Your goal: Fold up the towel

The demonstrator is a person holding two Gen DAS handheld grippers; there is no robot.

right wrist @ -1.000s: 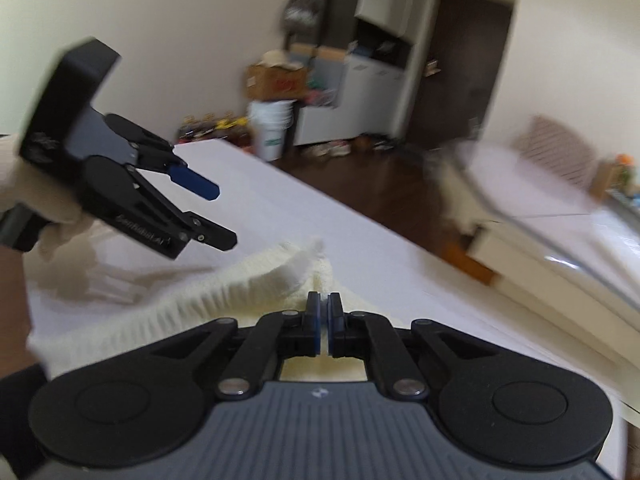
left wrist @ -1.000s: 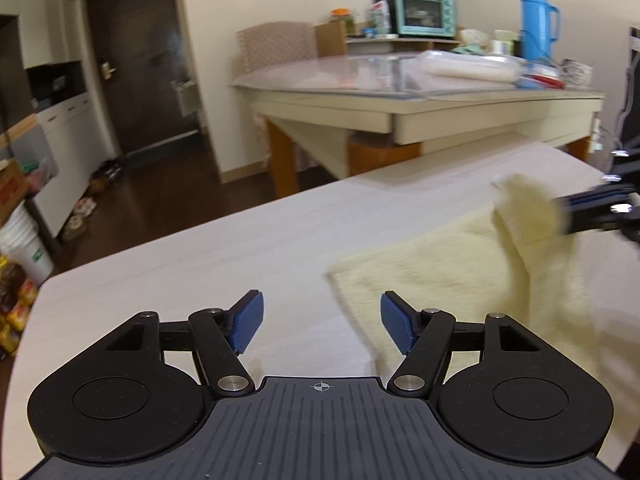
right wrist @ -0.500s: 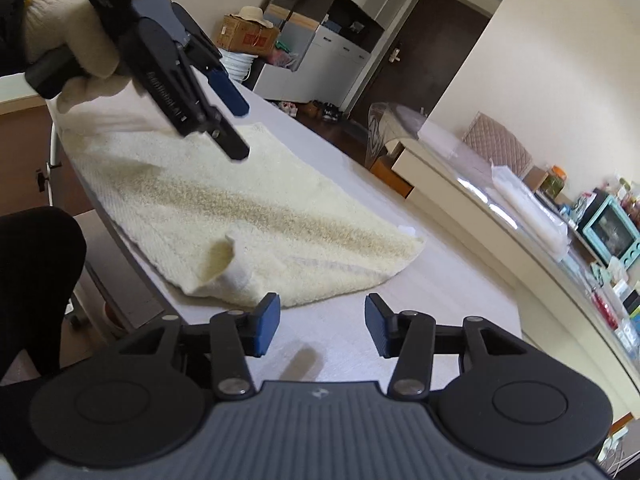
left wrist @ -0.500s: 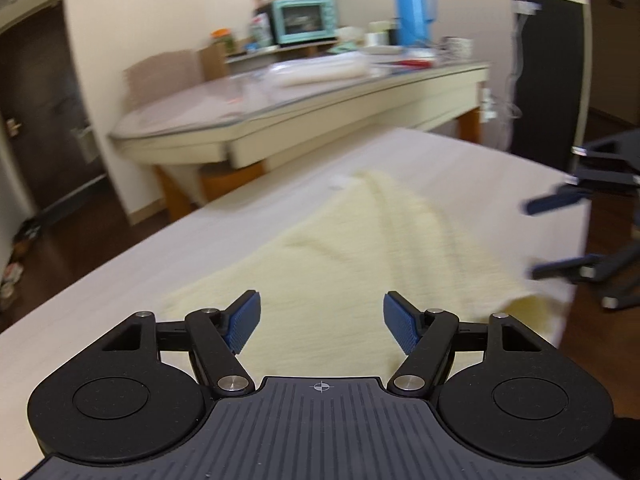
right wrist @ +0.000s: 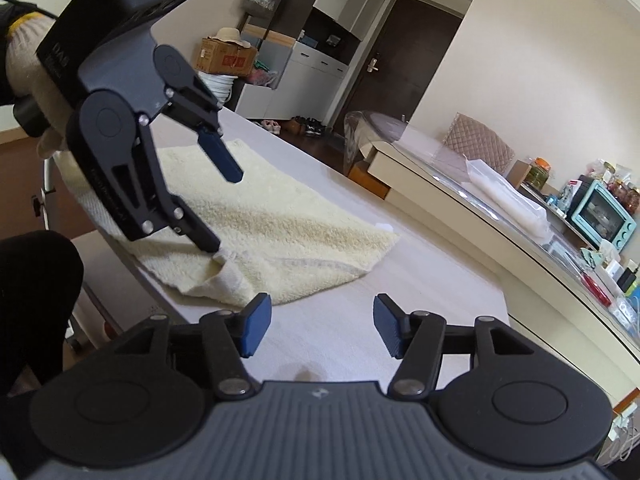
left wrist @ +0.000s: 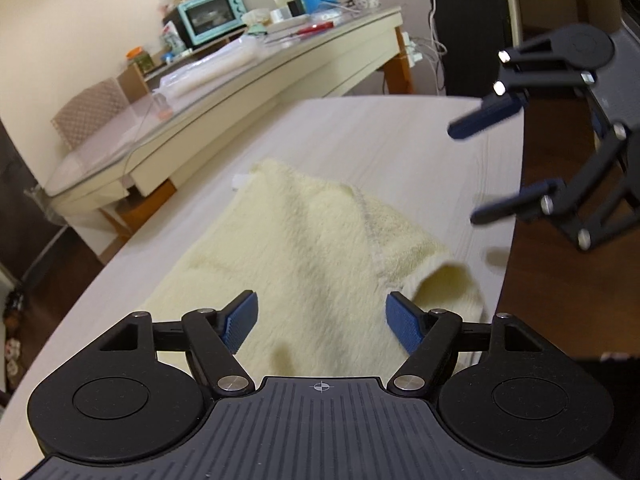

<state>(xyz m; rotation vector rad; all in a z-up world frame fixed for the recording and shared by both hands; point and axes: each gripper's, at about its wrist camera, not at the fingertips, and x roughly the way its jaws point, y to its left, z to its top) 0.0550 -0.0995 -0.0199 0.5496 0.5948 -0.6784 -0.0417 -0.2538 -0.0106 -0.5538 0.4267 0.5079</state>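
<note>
Opening, right gripper (right wrist: pixel 318 330) jaws hold nothing; left gripper (left wrist: pixel 322 322) jaws spread, empty, above towel (left wrist: pixel 304 256). Towel: pale yellow terry, lying at tabletop (left wrist: pixel 380 148) near edge. Likely soft, light, limp; pinch at rumpled near corner.

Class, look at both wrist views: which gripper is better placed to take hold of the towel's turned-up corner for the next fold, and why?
Left. The left gripper hangs open right over the towel, one finger at the curled corner. The right gripper, its jaws opening and empty, sits over bare table beside the towel.
</note>
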